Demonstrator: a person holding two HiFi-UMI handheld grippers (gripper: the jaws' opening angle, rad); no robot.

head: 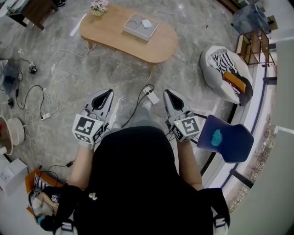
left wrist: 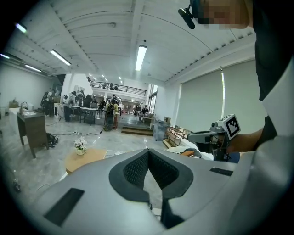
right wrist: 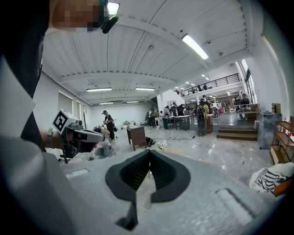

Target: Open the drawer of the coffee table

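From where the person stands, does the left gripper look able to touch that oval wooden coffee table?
Probably not yet: the left gripper hangs short of the oval wooden coffee table, with a stretch of grey floor between them.

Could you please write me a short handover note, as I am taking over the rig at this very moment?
Left claw: shut, empty, held in front of the body.
Right claw: shut, empty, alongside it.
Coffee table: ahead across the floor, well apart from both claws; a grey tray and a flower pot stand on top. Its drawer shows in no view.
Done: nothing yet.
Left: approach, find the drawer, grip it, pull it open.
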